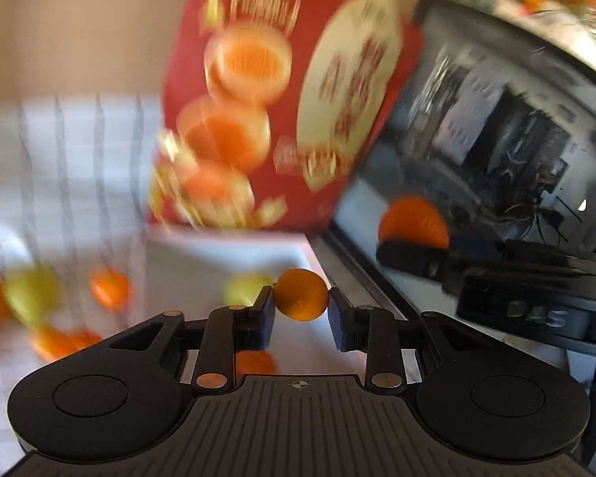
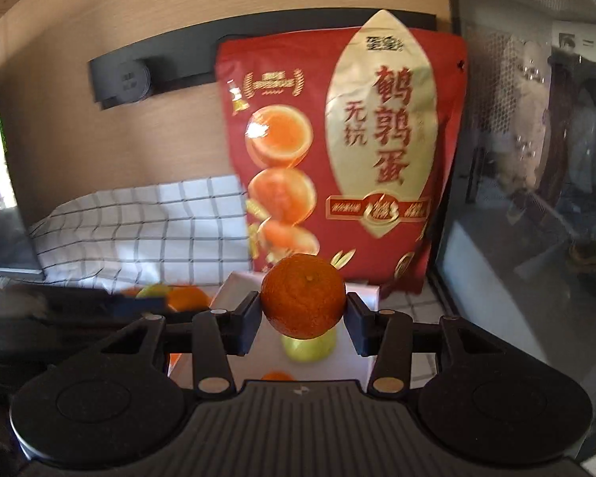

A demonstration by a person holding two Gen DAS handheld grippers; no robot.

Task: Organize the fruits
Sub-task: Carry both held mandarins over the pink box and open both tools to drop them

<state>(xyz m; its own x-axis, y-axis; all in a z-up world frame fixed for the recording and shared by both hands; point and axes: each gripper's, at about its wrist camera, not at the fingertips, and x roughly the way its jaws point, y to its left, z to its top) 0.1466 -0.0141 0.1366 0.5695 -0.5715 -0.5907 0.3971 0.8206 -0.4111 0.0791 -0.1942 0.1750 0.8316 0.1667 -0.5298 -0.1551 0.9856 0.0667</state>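
Fruits are sitting in both of my claws: my left gripper [image 1: 301, 302] is pinching a small orange [image 1: 301, 295] between its pads, and my right gripper [image 2: 302, 310] is clamping a larger mandarin [image 2: 302, 296] the same way, each held at 12 o'clock just ahead of its wrist camera. Under both I am seeing a white tray [image 1: 218, 254], with a yellow-green fruit [image 2: 308, 346] lying in it directly below the mandarin and an orange one [image 2: 277, 376] peeking out nearer to me. In the left wrist view a second orange fruit [image 1: 255, 362] is showing in the tray under the fingers, and a yellow-green one [image 1: 245, 288] is sitting at 11 o'clock of the held orange. Off at 9 o'clock, on the checked cloth [image 1: 59, 167], loose orange and green fruits [image 1: 31, 294] are lying blurred beside the tray. At 3 o'clock in that view my right gripper is appearing with its mandarin, in front of a dark glass-sided case [image 1: 496, 127]. Behind the tray a red snack bag [image 2: 337, 151] is standing upright at 12 o'clock against a wooden wall [image 2: 99, 20], the case just beside it at 2 o'clock.
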